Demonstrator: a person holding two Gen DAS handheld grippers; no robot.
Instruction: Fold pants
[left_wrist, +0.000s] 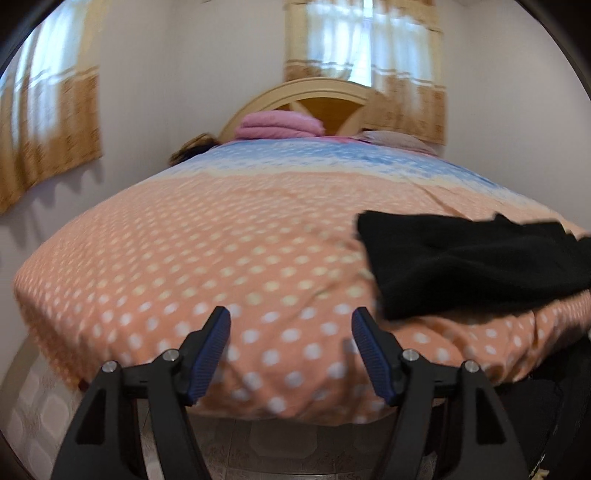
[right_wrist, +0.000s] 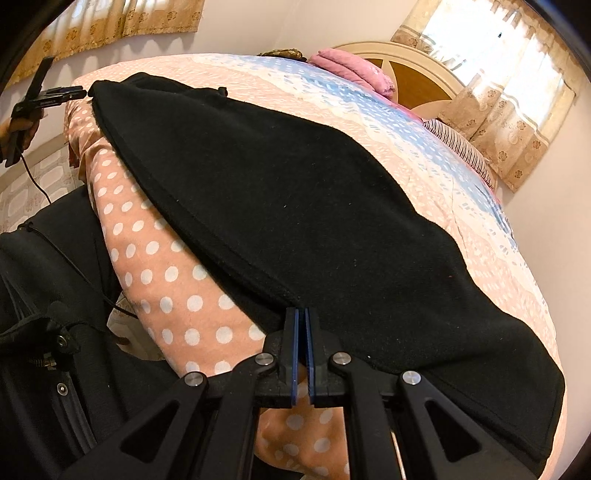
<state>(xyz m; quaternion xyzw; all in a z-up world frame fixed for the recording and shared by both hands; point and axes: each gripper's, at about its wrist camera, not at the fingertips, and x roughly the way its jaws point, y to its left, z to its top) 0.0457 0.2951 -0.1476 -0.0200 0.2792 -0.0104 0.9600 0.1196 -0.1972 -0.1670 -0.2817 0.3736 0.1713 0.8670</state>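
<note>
Right claw (right_wrist: 303, 314) pinches the near hem of the black pants (right_wrist: 295, 206) spread on the bed (right_wrist: 166, 273); left claw (left_wrist: 291, 322) gapes empty; we'd keep that hem taut.

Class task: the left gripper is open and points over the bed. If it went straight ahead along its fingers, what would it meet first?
Probably the polka-dot bedsheet: the left gripper points at bare sheet, and the black pants lie off to its right. Depth is unclear.

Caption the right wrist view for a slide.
Right hand-held gripper shut on the black pants' near edge, on the dotted bed.
</note>
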